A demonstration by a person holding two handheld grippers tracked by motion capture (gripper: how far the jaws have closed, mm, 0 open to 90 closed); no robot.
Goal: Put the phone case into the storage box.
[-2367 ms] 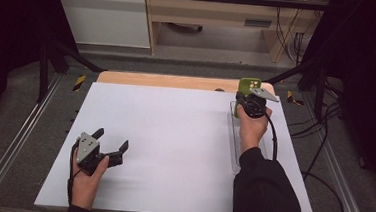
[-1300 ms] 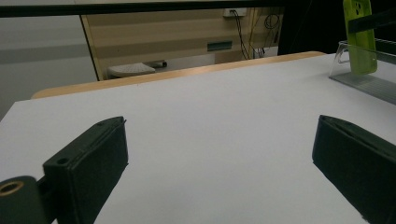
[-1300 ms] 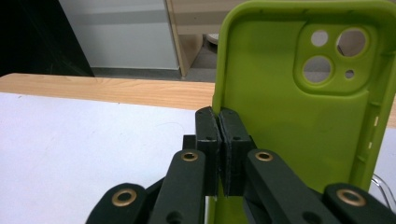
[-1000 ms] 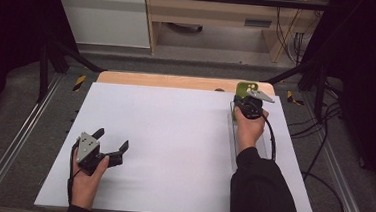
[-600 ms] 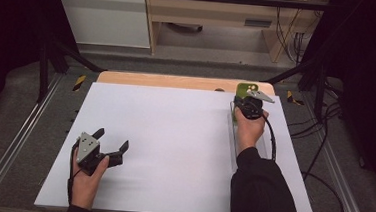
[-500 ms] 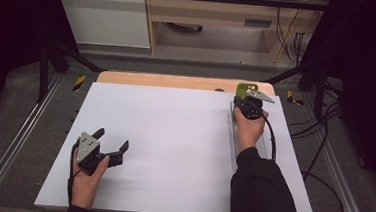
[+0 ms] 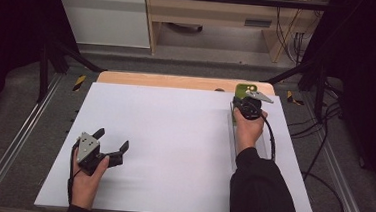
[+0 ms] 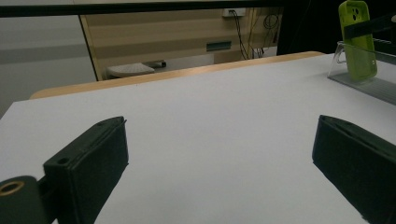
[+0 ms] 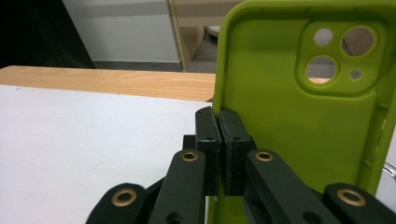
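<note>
Right gripper (image 9: pixel 219 154) is clamped on the left edge wall of the green phone case (image 9: pixel 299 116), one jaw inside and one outside, so the thin shell is pinched securely. Case is held upright at the clear stand (image 8: pixel 355 77). Left gripper (image 7: pixel 110 145) is parked well apart, jaws spread, nothing between.
</note>
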